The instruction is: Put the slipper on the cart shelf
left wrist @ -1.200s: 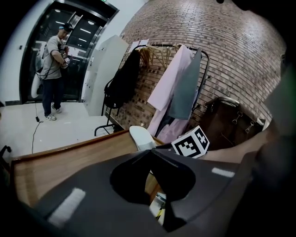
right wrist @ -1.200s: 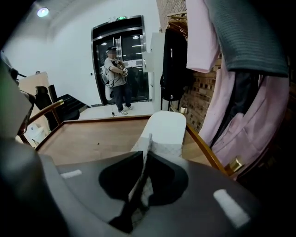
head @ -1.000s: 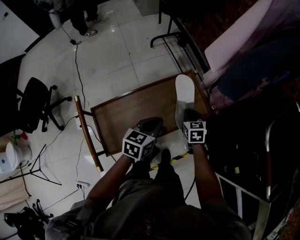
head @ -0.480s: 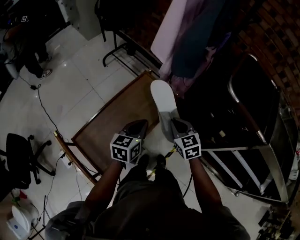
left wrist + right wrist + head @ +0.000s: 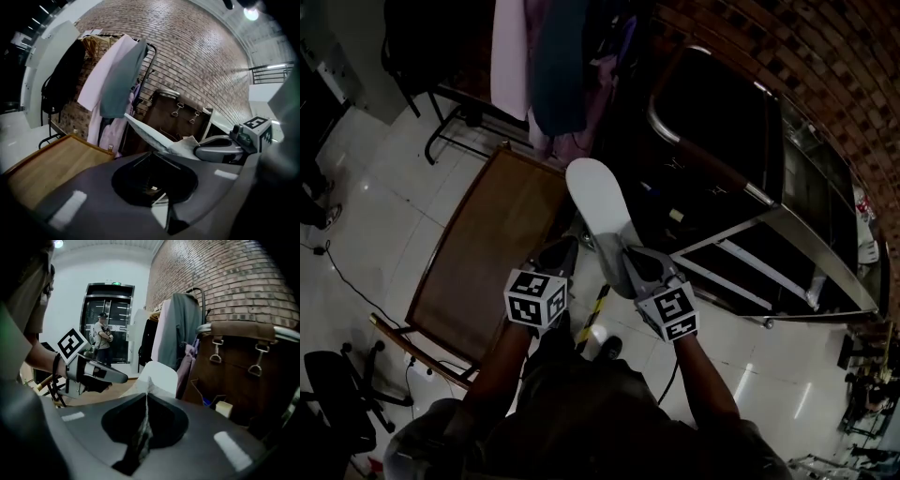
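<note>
1. R gripper [image 5: 622, 251]: jaws clenched on the slipper [image 5: 595, 206]. The right gripper view shows thin white fabric pinched flat btwn them.
2. Slipper: white, held up in the air, long axis pointing away from the person. Its far end is near the cart [image 5: 806, 248], by the cart's closest corner. It isn't on any cart shelf.
3. L gripper [image 5: 558, 248]: jaws closed tip to tip w/ nothing btwn them. It sits on the side of the slipper away from the cart, just beside the slipper but apart from it.
4. Cart: metal tube frame, standing against the brick wall [image 5: 787, 56]. A brown liner [image 5: 234, 357] hangs from its top rail by clips. The inside is too dark to make out the shelves.
5. Table [image 5: 478, 272]: wooden top w/ a raised edge. It's near the cart, on the far side of both grippers from it.
6. Clothes rack [image 5: 553, 66] w/ hanging garments: just beside the cart along the same wall.
7. Yellow-black tape strip [image 5: 598, 305] on the tiled floor: below the grippers, short of the cart.
8. A person [image 5: 101, 336] stands by a glass door, well apart from the cart, seen in the right gripper view only.
</note>
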Demonstrator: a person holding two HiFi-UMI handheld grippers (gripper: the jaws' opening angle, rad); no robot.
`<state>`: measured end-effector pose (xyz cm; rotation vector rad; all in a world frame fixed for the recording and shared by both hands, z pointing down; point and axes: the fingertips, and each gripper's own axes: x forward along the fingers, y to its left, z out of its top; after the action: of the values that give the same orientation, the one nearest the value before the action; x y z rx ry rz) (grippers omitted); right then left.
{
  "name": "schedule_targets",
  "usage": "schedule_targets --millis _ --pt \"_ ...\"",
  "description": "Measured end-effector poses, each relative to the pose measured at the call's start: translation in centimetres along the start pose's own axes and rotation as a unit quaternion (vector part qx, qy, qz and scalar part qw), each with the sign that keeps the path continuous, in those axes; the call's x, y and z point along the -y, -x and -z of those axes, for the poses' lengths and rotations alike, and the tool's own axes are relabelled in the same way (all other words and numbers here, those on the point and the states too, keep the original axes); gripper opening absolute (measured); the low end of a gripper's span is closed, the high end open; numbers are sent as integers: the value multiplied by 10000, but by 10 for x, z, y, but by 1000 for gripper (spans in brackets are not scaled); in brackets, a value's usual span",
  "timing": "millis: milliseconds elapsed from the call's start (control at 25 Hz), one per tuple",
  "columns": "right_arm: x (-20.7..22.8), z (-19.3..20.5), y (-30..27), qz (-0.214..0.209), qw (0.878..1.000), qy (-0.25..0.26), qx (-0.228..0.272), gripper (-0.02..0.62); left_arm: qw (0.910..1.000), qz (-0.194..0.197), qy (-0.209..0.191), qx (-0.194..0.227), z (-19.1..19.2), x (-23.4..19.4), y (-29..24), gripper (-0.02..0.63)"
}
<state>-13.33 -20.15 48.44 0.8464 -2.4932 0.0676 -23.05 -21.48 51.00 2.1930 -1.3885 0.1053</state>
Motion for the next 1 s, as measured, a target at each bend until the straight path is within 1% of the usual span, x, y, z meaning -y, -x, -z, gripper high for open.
schedule_targets --millis 120,280,560,800,920,1000 --pt "8 14 37 208 9996 -117 126 8 9994 236 -206 -146 8 38 -13 8" --pt "16 36 90 388 9986 -201 293 6 9977 377 -474 -300 28 90 -26 8" --pt "34 88 195 674 9963 -325 425 6 9956 550 -677 -341 61 189 -35 8" --pt "64 139 271 1131 9914 -548 358 6 9912 884 -874 -463 88 274 -52 8" --pt "83 165 306 1448 9864 -722 274 6 9870 1143 -965 -597 102 317 -65 8" --pt "95 182 326 1685 9814 -893 219 6 9826 1352 -1054 -707 110 342 -75 8"
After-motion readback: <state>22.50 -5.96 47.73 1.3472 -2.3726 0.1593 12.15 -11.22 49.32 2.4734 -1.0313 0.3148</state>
